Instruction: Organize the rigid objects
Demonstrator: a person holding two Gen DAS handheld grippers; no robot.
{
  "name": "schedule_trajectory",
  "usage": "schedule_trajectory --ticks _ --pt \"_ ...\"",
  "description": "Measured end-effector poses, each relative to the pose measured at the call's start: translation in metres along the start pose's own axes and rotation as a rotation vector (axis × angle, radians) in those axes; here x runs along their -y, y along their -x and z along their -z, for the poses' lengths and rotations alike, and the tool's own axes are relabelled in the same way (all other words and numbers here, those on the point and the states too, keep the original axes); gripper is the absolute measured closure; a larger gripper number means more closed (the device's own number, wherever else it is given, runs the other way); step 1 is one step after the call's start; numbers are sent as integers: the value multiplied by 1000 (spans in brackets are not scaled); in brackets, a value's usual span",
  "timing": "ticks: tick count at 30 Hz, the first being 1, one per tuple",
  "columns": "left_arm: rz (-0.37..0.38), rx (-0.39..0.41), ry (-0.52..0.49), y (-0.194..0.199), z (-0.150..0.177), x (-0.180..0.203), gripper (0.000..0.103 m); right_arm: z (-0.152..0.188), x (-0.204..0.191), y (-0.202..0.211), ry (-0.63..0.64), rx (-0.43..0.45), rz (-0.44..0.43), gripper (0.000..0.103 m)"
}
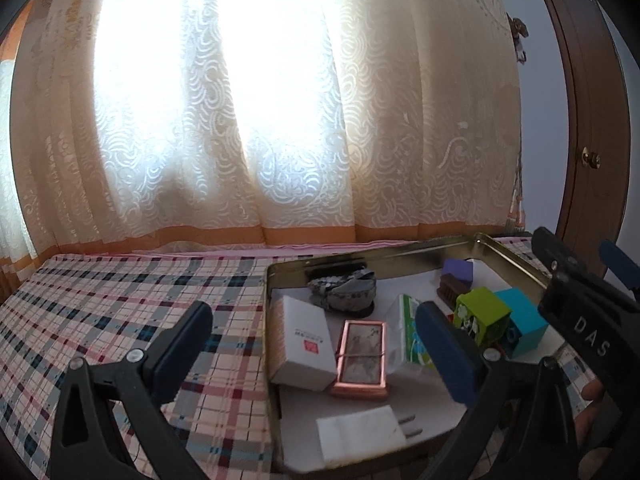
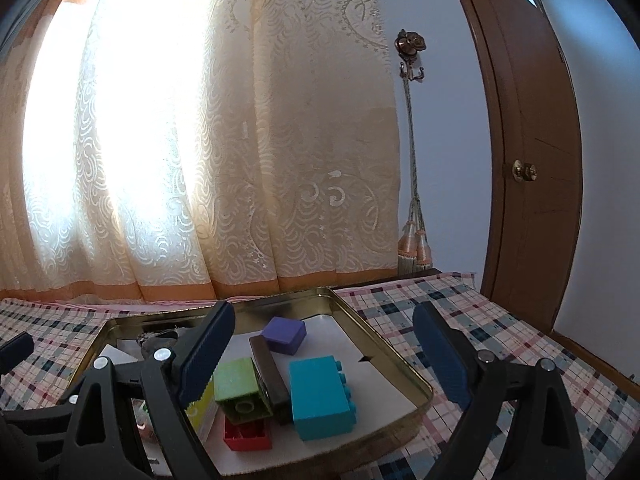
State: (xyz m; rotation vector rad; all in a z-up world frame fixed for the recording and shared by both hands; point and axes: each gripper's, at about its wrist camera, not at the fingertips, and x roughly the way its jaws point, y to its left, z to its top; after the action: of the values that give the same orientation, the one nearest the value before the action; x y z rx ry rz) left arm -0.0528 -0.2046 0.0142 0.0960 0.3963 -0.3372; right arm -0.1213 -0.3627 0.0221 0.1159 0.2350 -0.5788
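A gold metal tray (image 1: pixel 276 268) (image 2: pixel 384 350) lined with white paper sits on the plaid cloth. It holds a white box (image 1: pixel 302 344), a copper-framed case (image 1: pixel 362 356), a white charger plug (image 1: pixel 366 434), a green packet (image 1: pixel 412 330), a patterned band (image 1: pixel 344 286), a purple block (image 2: pixel 285 334), a brown bar (image 2: pixel 270 374), and green (image 2: pixel 236 384), blue (image 2: pixel 320 394) and red (image 2: pixel 246 436) bricks. My left gripper (image 1: pixel 316 344) is open and empty over the tray's left part. My right gripper (image 2: pixel 324 346) is open and empty above the bricks.
The plaid-covered table (image 1: pixel 120 300) extends left of the tray. A lace curtain (image 1: pixel 240 120) hangs behind with bright light. A brown door (image 2: pixel 532 168) stands at right, with a curtain tassel (image 2: pixel 416 240) on the wall. The right gripper's body (image 1: pixel 580 312) shows beside the tray.
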Motion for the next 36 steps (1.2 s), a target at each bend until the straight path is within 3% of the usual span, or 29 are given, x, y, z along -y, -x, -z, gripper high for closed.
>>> schedule_trajectory --ticks 23,36 --pt "14 68 -28 36 7 -5 0 8 4 71 0 155 48 10" --pt "25 65 -26 36 8 -3 0 7 5 69 0 147 49 10"
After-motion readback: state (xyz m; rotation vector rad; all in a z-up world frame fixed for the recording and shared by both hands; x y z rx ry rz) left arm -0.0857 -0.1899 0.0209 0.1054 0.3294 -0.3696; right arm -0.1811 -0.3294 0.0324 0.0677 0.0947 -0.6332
